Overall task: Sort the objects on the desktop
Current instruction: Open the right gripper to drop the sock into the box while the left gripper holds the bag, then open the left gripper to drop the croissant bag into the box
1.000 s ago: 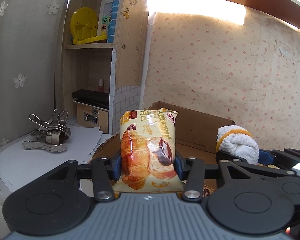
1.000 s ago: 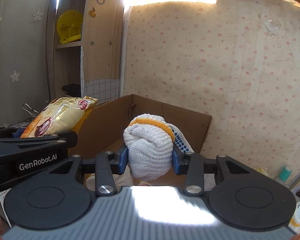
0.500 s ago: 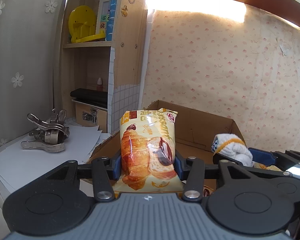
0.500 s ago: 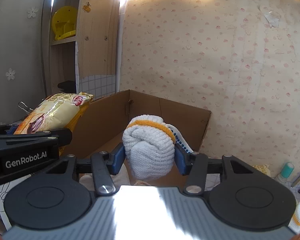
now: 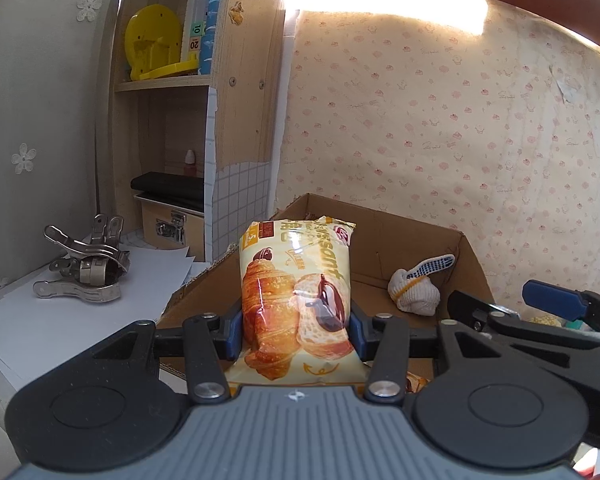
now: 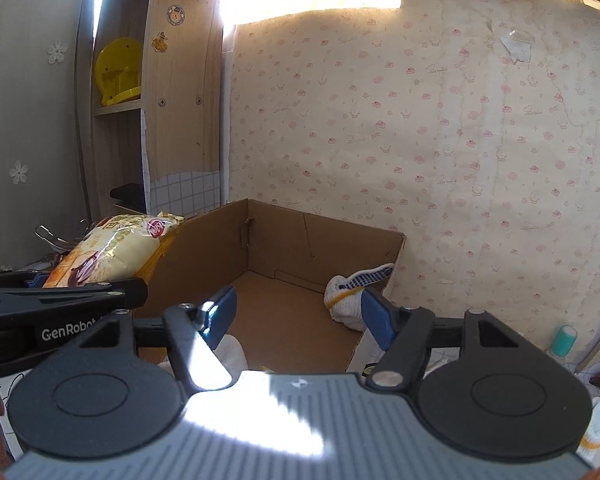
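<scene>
1. Metal clips (image 5: 85, 271) sit on white paper on the surface.
2. The left gripper (image 5: 296, 334) jaws clench an upright croissant packet (image 5: 296, 300).
3. The cardboard box (image 6: 300, 248) holds a rolled glove (image 6: 350, 304).
4. The right gripper (image 6: 300, 316) jaws are opening, nothing between them.

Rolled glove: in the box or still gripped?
In the cardboard box: rolled glove lies on its floor, clear of the opening right hand-held gripper.
</scene>
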Demonstrator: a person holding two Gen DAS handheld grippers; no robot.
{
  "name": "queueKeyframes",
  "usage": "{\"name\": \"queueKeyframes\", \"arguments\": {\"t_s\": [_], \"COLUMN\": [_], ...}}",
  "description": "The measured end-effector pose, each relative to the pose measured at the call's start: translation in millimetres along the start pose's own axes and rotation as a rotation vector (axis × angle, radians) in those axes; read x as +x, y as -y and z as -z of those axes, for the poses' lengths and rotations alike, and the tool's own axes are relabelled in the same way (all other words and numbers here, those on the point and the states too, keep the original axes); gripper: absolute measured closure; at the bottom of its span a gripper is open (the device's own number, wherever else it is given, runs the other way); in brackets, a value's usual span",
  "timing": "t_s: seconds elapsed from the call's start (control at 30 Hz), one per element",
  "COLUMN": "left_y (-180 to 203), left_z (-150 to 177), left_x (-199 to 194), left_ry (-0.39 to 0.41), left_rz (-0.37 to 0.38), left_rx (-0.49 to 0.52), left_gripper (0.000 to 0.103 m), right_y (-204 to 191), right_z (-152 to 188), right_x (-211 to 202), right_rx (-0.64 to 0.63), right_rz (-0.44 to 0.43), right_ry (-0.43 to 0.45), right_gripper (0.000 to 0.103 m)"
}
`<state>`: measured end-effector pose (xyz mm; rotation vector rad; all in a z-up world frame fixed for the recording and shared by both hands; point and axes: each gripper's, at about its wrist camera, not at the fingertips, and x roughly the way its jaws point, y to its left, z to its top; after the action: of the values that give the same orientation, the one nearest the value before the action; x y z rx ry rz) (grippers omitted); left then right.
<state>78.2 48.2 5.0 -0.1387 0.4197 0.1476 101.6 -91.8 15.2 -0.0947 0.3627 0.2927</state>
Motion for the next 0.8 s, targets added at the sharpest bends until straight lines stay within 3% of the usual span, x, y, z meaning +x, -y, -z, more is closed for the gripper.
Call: {"name": "queueKeyframes", "arguments": {"t_s": [0.53,0.7,0.8], "left_y": [13,15,17], "left_z": [-3,-3,-5], "left_x": [12,9,6], "left_ry": [-0.033,-0.013,-0.001], "left_rz": [-0.016,-0.027,-0.028], "left_rx": [0.024,0.030,0.040], "left_gripper": [0.046,0.023,0.023], "right_y": [20,27,30], "right_z": [-2,-1,0], "right_x": [-26,-32,-33], "right_rx": [0.019,0.029,0.035], "right_rz": [0.025,0.038,0.040], "right_ry": [0.044,0.050,0.051], "right_gripper": [0.035,0.035,0.035]}}
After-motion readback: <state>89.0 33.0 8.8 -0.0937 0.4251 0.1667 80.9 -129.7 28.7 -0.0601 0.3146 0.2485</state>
